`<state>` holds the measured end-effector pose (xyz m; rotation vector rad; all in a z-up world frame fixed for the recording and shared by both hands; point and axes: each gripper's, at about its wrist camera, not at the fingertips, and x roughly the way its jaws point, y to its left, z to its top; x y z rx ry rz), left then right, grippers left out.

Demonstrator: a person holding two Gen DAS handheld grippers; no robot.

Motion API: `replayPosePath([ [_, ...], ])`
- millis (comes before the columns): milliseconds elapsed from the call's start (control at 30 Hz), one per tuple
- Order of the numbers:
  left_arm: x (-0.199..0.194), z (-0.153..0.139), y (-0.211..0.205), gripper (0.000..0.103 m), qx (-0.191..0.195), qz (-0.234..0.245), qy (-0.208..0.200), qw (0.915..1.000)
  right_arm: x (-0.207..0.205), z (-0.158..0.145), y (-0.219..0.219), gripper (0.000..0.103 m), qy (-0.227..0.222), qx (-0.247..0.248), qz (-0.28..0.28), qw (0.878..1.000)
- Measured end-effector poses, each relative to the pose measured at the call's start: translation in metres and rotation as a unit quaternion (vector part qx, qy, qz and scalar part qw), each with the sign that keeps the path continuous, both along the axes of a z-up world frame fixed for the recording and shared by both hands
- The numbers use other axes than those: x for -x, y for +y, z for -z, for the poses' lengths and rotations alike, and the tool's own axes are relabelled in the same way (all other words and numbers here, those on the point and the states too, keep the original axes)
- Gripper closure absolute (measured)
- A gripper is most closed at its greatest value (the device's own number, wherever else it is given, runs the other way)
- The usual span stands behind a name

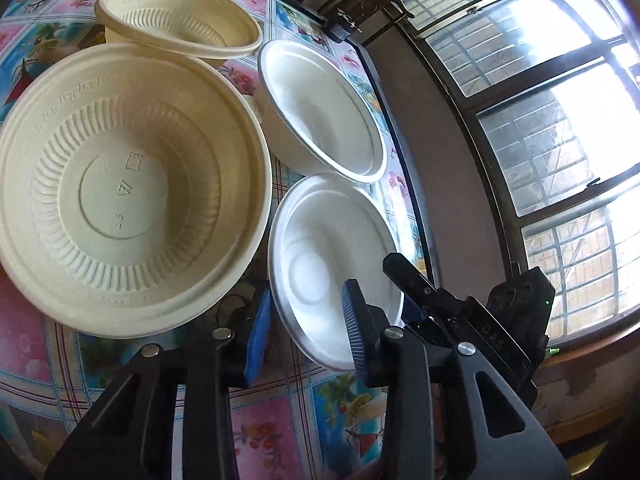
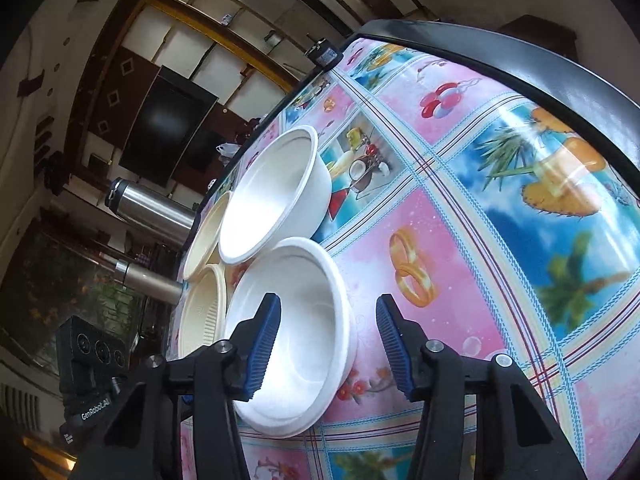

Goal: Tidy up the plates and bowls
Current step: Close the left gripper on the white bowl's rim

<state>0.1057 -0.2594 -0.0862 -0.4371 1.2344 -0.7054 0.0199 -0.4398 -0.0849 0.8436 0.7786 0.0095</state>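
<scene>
Four disposable bowls sat grouped on the table's glossy, picture-printed pink and blue oilcloth. In the left wrist view, the large cream ribbed plastic bowl filled the left of the frame, with a smaller cream ribbed bowl at upper left behind it. A white foam bowl lay at centre, and a second white foam bowl at lower centre, nearest both tools.

The left gripper was spread wide, its two blue pads straddling the near rim of that closest white bowl without visibly clamping it, apparently lined up to pinch the wall.

The right gripper was also wide open and held nothing. Its left pad hung over the same bowl's interior and its right pad over bare cloth, so the rim lay between them. Likely both tools were approaching this bowl to nest it with its white match.
</scene>
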Motion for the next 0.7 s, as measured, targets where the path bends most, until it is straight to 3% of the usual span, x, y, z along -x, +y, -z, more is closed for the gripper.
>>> replayPosePath([
  [233,-0.002,0.004,0.000,0.082,0.004,0.002,0.009,1.0000,0.000,0.001,0.000,0.078,0.004,0.012,0.009,1.000],
  [300,-0.004,0.006,0.001,0.083,0.003,-0.002,0.011,0.9999,0.000,0.000,0.000,0.080,0.003,0.013,0.008,1.000],
  [367,-0.005,0.006,0.003,0.092,0.000,-0.007,0.009,0.9999,0.000,0.001,0.002,0.081,0.004,0.018,0.008,1.000],
  [433,-0.006,0.007,0.006,0.095,-0.003,-0.014,0.008,0.9999,0.000,0.000,0.003,0.085,0.005,0.024,0.008,1.000],
  [700,-0.005,0.010,0.005,0.095,-0.014,-0.015,0.005,0.9998,-0.001,-0.001,0.005,0.095,0.007,0.039,0.010,0.999],
])
